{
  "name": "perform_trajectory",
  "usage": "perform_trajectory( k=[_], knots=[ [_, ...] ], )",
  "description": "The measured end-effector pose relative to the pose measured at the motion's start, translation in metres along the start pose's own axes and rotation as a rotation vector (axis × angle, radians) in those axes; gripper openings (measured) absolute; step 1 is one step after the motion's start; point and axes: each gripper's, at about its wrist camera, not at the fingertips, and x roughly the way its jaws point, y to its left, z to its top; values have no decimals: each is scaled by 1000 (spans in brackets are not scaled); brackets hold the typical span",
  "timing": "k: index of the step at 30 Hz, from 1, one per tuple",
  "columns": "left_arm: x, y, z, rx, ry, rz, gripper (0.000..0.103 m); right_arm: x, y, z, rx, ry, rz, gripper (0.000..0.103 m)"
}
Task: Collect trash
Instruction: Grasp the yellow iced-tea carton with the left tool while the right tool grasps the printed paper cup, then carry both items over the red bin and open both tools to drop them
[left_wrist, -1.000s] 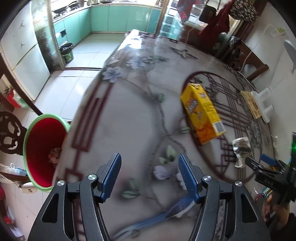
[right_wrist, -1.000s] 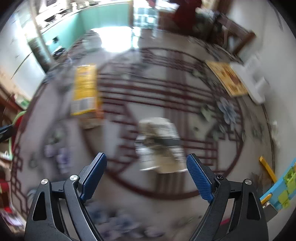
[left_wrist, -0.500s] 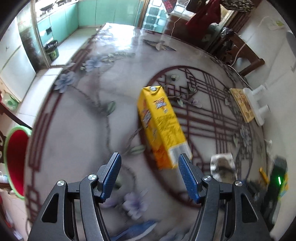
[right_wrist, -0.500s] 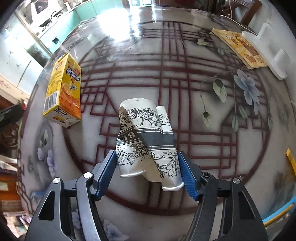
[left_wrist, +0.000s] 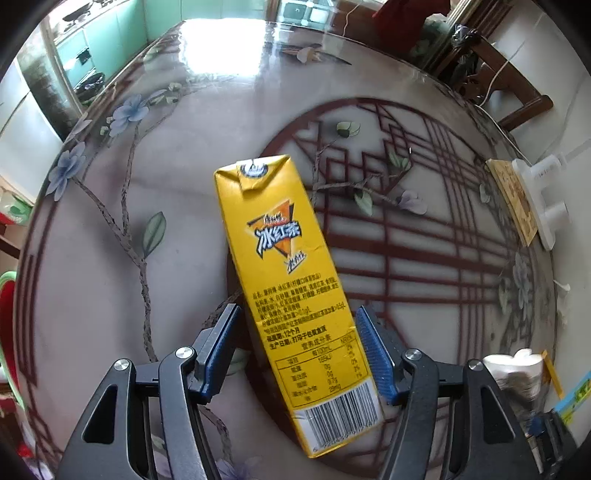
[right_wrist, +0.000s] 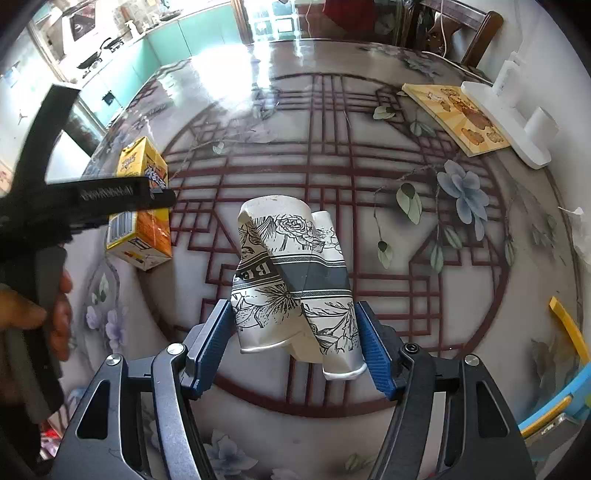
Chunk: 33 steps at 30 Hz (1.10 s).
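Note:
A yellow drink carton (left_wrist: 291, 291) lies flat on the patterned table, its lower part between the blue pads of my left gripper (left_wrist: 299, 347). The jaws stand open, with gaps on both sides of the carton. My right gripper (right_wrist: 295, 339) is shut on a crushed paper cup (right_wrist: 291, 273) printed with black flowers; both pads press its sides. The carton also shows in the right wrist view (right_wrist: 142, 206), partly behind the left gripper's body. The cup shows at the lower right of the left wrist view (left_wrist: 513, 373).
A red bin with a green rim (left_wrist: 7, 314) stands off the table's left edge. A white holder (right_wrist: 517, 125) and a yellow patterned mat (right_wrist: 458, 118) lie at the far right. A yellow stick (right_wrist: 569, 328) and blue item sit near right. A wooden chair (left_wrist: 509, 88) stands behind.
My left gripper has moved forward over the table until the carton lies between its open jaws. My right gripper has closed on the paper cup and holds it steady.

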Motion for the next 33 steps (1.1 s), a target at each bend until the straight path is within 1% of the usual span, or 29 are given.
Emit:
perform_trajectory(
  k=[2,4,8,11,14,22,28,33],
  knots=[
    [1,3,-1,10,3,-5,36,-2,4,-1,-3,-4,-4,66],
    [-3,7,-4,19,3,-12,36,-5,6,0,-7,-12,-10,66],
    [-25,14,-14,51,-46,-29,36,-12,14,0,-22,-28,-13,66],
    [-50,19,-27,82,-87,-41,36,-16,21,0,-35,-43,-14,66],
    [-73,28,-38,92,-120,-50,36,-21,29,-1,-43,-57,-10,66],
    [-114,58,-68,58,-166,-56,36,-31,60,-8,-80,-74,4,66],
    [-135,89,-92,20,-185,-50,36,-39,89,-17,-125,-84,2,66],
    [-150,114,-106,-11,-201,-42,36,-46,117,-23,-166,-97,10,67]
  ],
)
